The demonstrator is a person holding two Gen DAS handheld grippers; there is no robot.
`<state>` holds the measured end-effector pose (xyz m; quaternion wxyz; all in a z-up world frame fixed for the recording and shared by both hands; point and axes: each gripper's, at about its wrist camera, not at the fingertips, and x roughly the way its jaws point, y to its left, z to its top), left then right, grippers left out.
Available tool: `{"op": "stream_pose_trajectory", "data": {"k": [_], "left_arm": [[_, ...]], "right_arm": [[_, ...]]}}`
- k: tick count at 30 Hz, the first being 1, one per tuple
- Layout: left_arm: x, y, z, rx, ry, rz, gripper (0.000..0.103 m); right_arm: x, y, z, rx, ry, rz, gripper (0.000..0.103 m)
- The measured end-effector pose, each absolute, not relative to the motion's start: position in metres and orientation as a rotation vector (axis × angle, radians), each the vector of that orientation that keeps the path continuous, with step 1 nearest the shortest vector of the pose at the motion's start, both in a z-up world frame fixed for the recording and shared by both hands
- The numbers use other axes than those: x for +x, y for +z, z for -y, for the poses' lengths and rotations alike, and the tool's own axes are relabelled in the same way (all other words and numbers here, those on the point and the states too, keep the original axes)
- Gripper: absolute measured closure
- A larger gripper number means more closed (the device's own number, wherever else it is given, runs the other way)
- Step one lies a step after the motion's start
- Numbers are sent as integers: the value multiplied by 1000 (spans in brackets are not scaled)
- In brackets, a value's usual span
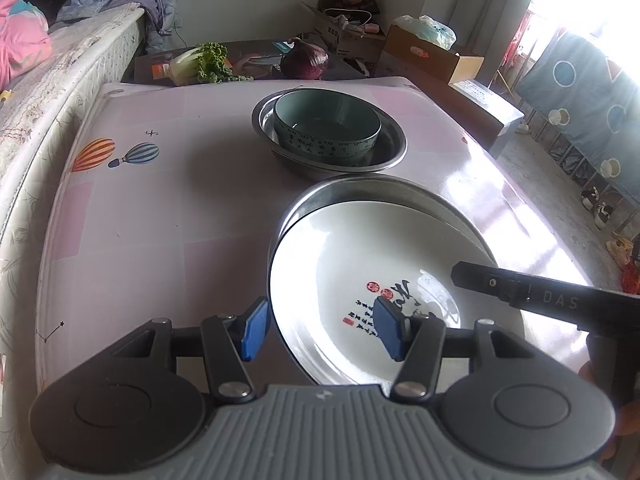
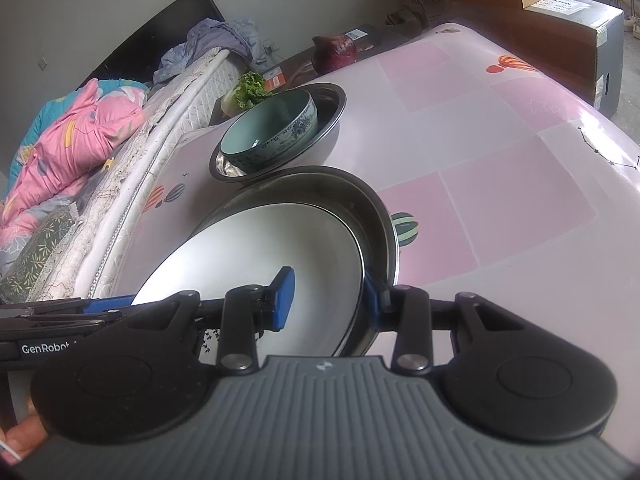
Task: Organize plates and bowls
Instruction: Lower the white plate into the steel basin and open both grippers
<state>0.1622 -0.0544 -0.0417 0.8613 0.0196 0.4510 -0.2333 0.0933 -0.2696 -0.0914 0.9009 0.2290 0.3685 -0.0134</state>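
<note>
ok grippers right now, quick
left gripper: open, astride the plate rim
right gripper: astride the plate rim, grip cannot be told

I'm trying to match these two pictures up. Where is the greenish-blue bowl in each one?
Left wrist view: the teal bowl sits upper centre, inside a steel basin, beyond the white plate.
Right wrist view: the teal bowl is left of centre, tilted in the same steel basin, above the white plate.
Shared landmark: the purple cabbage behind the table.
</note>
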Motion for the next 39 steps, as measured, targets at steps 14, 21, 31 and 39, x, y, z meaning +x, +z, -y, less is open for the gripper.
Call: {"op": "stream_pose_trajectory", "data": {"k": [14,21,31,39], "left_arm": [[151,-31,42,33,-503,-898,54],[156,-34,38,37,-467,-898,71],[160,-43,46,85,-441,-882,76],[160,-44,49,98,-440,-878,76]], "right_arm": [[95,-91,267,462,-40,-768,68],[96,-90,262,437,-70,-774,68],[103,-88,258,457,-103,-791,58],[105,-88,284,646,-84,-801,55]]}}
